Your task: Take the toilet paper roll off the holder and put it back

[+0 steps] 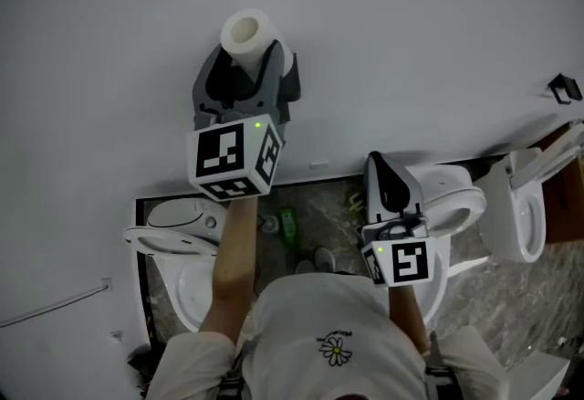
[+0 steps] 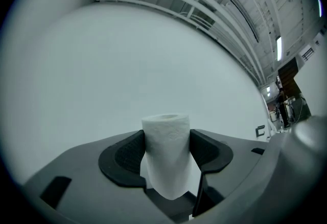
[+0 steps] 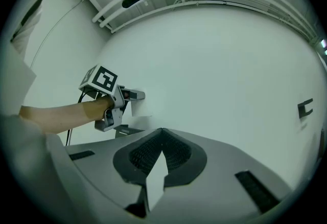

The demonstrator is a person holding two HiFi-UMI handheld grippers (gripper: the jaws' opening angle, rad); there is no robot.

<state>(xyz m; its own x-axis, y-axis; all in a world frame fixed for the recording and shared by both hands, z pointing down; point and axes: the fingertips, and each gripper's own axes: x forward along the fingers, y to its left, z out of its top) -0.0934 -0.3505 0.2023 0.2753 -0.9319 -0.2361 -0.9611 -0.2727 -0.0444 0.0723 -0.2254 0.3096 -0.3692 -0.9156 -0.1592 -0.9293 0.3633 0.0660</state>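
Observation:
A white toilet paper roll (image 1: 247, 31) stands upright between the jaws of my left gripper (image 1: 246, 60), which is shut on it and holds it up close to the white wall. In the left gripper view the roll (image 2: 166, 146) fills the gap between the two black pads (image 2: 125, 155), squeezed at its sides. My right gripper (image 1: 383, 172) hangs lower and to the right, shut, its tips meeting with nothing between them. From the right gripper view, my left gripper (image 3: 134, 96) shows at the left against the wall. A grey bar (image 3: 125, 130) juts out just below it.
A small black bracket (image 1: 564, 88) is fixed to the wall far right. White toilets (image 1: 178, 243) (image 1: 452, 197) (image 1: 520, 206) stand below along the wall on a marbled floor. A green bottle (image 1: 287, 225) lies between the first two.

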